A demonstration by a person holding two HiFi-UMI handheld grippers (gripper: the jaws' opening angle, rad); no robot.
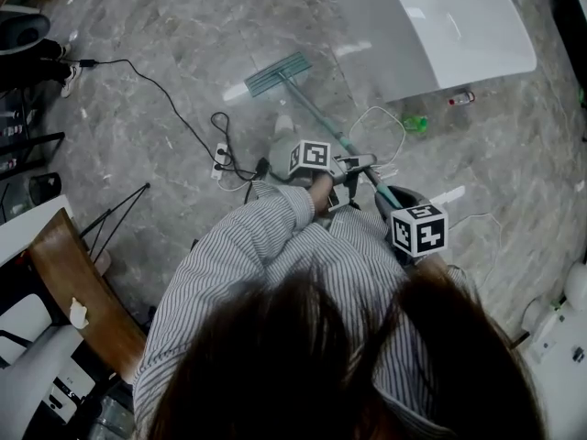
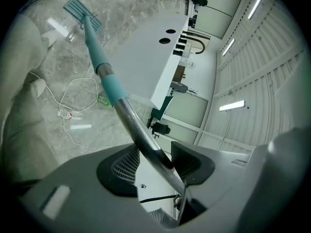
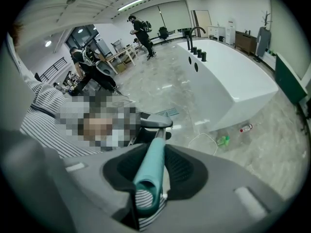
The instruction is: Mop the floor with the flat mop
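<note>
The flat mop lies with its teal head (image 1: 278, 73) on the marble floor ahead of me. Its handle (image 1: 321, 122) slants back to my hands. My left gripper (image 1: 359, 165) is shut on the metal part of the handle (image 2: 146, 140), which crosses slantwise between the pads, and the mop head (image 2: 81, 12) shows far off at the top left. My right gripper (image 1: 396, 200) sits lower and nearer to me. In the right gripper view it (image 3: 150, 178) is shut on the teal grip end of the handle (image 3: 151, 164).
A white bathtub (image 1: 440, 26) stands right of the mop head, with a bottle (image 1: 461, 98), a green item (image 1: 415, 124) and a white cable (image 1: 381, 131) on the floor beside it. A black cable and power strip (image 1: 220, 159) lie left. A wooden chair (image 1: 83, 291) is behind left. People (image 3: 141, 30) stand far off.
</note>
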